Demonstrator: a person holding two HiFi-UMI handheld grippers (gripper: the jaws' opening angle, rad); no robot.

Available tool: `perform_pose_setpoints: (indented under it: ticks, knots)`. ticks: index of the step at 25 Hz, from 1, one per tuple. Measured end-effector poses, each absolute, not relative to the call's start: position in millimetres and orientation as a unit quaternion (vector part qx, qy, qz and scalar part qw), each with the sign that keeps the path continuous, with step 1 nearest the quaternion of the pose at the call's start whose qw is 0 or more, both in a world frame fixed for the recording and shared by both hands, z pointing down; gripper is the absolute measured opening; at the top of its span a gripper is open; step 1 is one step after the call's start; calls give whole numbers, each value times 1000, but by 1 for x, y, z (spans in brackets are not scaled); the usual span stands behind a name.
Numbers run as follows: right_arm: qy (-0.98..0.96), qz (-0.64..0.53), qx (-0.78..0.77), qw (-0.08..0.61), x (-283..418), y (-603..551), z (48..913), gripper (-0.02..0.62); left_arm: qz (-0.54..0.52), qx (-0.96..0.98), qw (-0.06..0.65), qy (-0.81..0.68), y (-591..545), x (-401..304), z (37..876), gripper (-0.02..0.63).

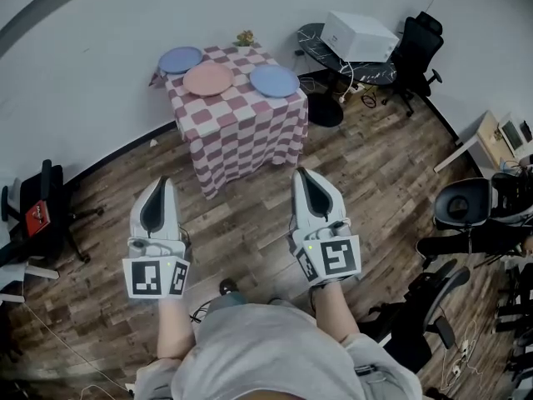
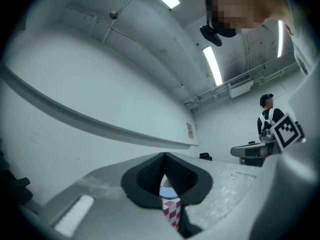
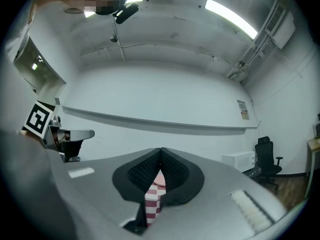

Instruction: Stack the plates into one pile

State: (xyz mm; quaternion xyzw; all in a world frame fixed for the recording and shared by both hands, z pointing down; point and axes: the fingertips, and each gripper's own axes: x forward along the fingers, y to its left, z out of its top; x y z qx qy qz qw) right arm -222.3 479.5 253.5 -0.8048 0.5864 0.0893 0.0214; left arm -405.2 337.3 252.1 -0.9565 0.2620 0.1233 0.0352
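wood-plank floor underfoot, white wall behind. ahead stands a small square table draped in pink-and-white checked cloth. on top are three round flat plates side by side, unstacked: lavender plate left, pink plate middle, blue plate right. my left gripper and right gripper hang well short, ribbed jaws pressed together, empty.

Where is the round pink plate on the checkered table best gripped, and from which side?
Probably its near rim, approached from the person's side. The round pink plate lies flat on the checkered tablecloth, so only its thin edge offers a grip. A pale blue plate and a blue plate flank it, leaving the front edge freest.
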Motion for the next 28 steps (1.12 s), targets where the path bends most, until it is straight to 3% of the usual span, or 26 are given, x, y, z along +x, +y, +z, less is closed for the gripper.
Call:
perform_pose_setpoints:
  ticks: [16,28]
  knots:
    - [555,96,-826,36,-230,434,258,2,137,-966,18,220,275,-400,258,5]
    - [554,96,-826,37,-165,372,259,2,125,-966,16,227,213,-344,266,5]
